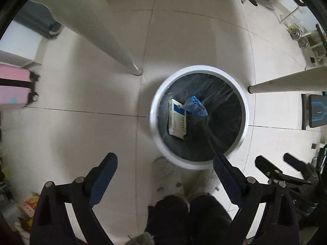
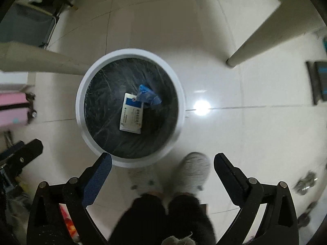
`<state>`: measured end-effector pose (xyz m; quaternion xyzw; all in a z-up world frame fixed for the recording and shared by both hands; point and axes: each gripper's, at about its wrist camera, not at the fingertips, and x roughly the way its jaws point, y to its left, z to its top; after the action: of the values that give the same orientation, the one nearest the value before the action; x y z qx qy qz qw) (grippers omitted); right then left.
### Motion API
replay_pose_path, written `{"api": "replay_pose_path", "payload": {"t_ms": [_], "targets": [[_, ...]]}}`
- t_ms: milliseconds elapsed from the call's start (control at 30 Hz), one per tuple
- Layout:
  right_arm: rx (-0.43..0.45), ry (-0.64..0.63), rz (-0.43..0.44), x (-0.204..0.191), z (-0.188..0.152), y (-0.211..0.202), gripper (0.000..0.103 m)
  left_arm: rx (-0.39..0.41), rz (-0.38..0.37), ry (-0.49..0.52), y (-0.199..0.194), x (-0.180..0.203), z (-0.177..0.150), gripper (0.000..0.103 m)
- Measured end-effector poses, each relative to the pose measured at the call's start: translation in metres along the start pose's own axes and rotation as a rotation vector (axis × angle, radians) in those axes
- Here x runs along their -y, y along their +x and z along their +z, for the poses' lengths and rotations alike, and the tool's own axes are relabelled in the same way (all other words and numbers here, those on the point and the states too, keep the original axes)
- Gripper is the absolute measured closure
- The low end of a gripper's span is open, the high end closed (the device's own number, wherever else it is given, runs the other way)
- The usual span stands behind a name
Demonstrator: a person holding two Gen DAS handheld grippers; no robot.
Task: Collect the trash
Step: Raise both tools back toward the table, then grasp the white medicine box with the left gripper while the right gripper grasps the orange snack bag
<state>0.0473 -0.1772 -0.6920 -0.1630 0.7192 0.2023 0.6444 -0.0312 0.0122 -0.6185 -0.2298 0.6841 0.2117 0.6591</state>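
Note:
A round white trash bin (image 1: 157, 122) with a black liner stands on the tiled floor, seen from above. Inside lie a white-and-blue box (image 1: 177, 120) and a crumpled blue wrapper (image 1: 195, 106). The bin (image 2: 79, 110), box (image 2: 131, 115) and wrapper (image 2: 148, 97) also show in the right wrist view. My left gripper (image 1: 164, 159) is open and empty, above the floor at the bin's near edge. My right gripper (image 2: 163, 160) is open and empty, above the bin's near right edge. The right gripper's fingers (image 1: 265, 164) show at the left view's lower right.
Table legs (image 1: 122, 51) (image 1: 286, 81) stand beside the bin. A pink suitcase (image 1: 14, 87) is at the left. The person's legs and grey slippers (image 2: 194, 169) are just below the bin. Packaging litter (image 1: 28, 204) lies at the lower left; shelves with cans (image 1: 300, 36) stand at the upper right.

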Motion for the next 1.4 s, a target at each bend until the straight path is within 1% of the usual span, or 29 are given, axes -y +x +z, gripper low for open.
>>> {"api": "replay_pose_path", "payload": {"t_ms": [133, 200, 400, 533, 567, 600, 733, 833, 900, 967, 1000, 1067, 1100, 1133, 1167, 1267, 1300, 1333, 1400], "targets": [[0.021, -0.026, -0.043, -0.008, -0.007, -0.044, 0.002, 0.013, 0.016, 0.013, -0.046, -0.002, -0.014, 0.007], [0.031, -0.026, -0.051, -0.01, -0.011, -0.072, 0.002, 0.013, 0.018, 0.011, -0.07, -0.002, -0.021, 0.007], [0.065, -0.025, -0.059, -0.02, -0.028, -0.17, 0.002, 0.036, 0.009, 0.0, -0.149, -0.002, -0.035, 0.007], [0.094, -0.039, -0.041, -0.03, -0.045, -0.24, 0.002, 0.065, -0.002, 0.002, -0.201, -0.001, -0.045, 0.007], [0.1, -0.042, -0.039, -0.032, -0.048, -0.256, 0.002, 0.073, -0.009, 0.007, -0.22, -0.002, -0.049, 0.007], [0.106, -0.042, -0.036, -0.034, -0.051, -0.269, 0.002, 0.078, -0.012, 0.009, -0.228, -0.002, -0.049, 0.007], [0.13, -0.01, -0.006, -0.043, -0.065, -0.336, 0.002, 0.129, -0.022, 0.023, -0.284, -0.005, -0.051, 0.007], [0.171, 0.032, 0.036, -0.044, -0.062, -0.389, 0.002, 0.193, -0.008, 0.017, -0.326, -0.006, -0.041, 0.007], [0.194, 0.049, 0.056, -0.043, -0.055, -0.417, 0.002, 0.227, 0.001, 0.004, -0.342, -0.005, -0.031, 0.007], [0.231, 0.06, 0.066, -0.04, -0.039, -0.448, 0.002, 0.273, 0.019, -0.012, -0.36, -0.005, -0.014, 0.007], [0.246, 0.057, 0.062, -0.041, -0.031, -0.459, 0.002, 0.297, 0.029, -0.018, -0.37, -0.005, -0.004, 0.007], [0.277, 0.043, 0.039, -0.038, -0.007, -0.483, 0.002, 0.319, 0.049, -0.026, -0.383, -0.002, 0.015, 0.007], [0.291, 0.038, 0.035, -0.036, 0.004, -0.492, 0.002, 0.335, 0.051, -0.029, -0.389, 0.0, 0.028, 0.004], [0.306, 0.024, 0.025, -0.032, 0.022, -0.504, 0.002, 0.342, 0.057, -0.032, -0.392, 0.002, 0.034, 0.0], [0.311, 0.015, 0.013, -0.029, 0.034, -0.509, 0.002, 0.349, 0.068, -0.037, -0.395, 0.006, 0.047, 0.0], [0.328, -0.02, -0.027, -0.021, 0.091, -0.52, 0.002, 0.34, 0.089, -0.06, -0.396, 0.015, 0.081, 0.0], [0.328, -0.028, -0.035, -0.02, 0.106, -0.515, 0.002, 0.327, 0.098, -0.07, -0.392, 0.02, 0.095, 0.0], [0.325, -0.046, -0.043, -0.016, 0.131, -0.514, 0.002, 0.317, 0.102, -0.079, -0.393, 0.021, 0.103, 0.0], [0.31, -0.068, -0.059, -0.014, 0.168, -0.505, 0.002, 0.283, 0.123, -0.115, -0.382, 0.029, 0.127, 0.0]]}}
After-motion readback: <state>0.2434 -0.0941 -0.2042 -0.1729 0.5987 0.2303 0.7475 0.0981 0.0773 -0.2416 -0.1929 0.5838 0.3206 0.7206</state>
